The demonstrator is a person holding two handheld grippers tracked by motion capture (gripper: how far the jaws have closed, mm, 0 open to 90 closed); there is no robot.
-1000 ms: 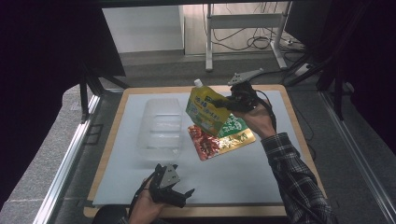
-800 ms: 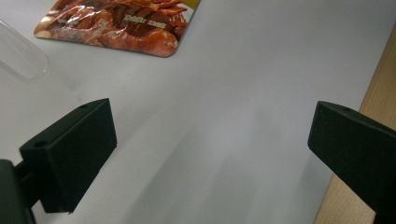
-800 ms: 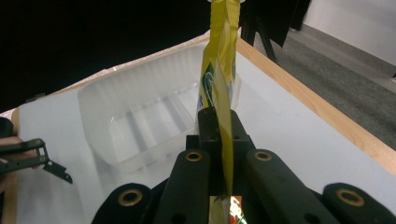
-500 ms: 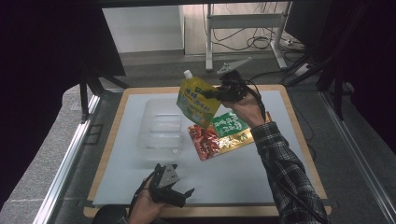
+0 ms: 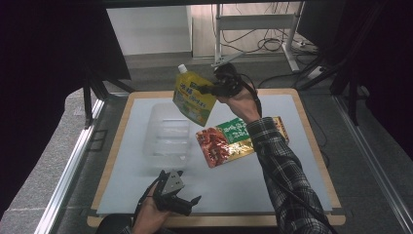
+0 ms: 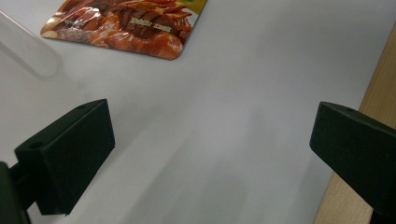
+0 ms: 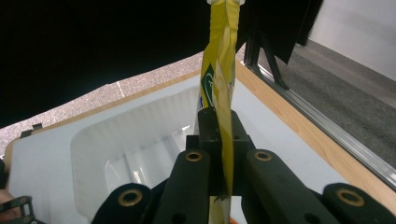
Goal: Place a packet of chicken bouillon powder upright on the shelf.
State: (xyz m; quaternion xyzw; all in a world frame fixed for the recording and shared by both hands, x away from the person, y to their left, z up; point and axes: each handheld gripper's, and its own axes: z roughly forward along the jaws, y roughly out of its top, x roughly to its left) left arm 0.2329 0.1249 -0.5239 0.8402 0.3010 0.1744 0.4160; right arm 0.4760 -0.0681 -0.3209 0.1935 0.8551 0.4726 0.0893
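A clear plastic tray (image 5: pixel 168 139) sat on the left part of the white mat (image 5: pixel 234 185), and it was hard to see because it was see-through. Near the bottom edge, the left gripper (image 5: pixel 187 202) lay low over the mat with its jaws spread wide and nothing between them. Its hand (image 5: pixel 151 217) was partly cut off by the picture's edge. In the middle, a red food packet (image 5: pixel 216 146) lay flat on the mat, and a green packet (image 5: pixel 236 131) lay partly on top of it. The sleeve (image 5: pixel 282 165) hid part of the green one. Above the tray, the right gripper (image 5: pixel 207 89) was held up high, pinching the yellow pouch (image 5: pixel 192 95) by its side. The pouch hung in the air over the tray's far edge, white cap (image 5: pixel 182 68) up.
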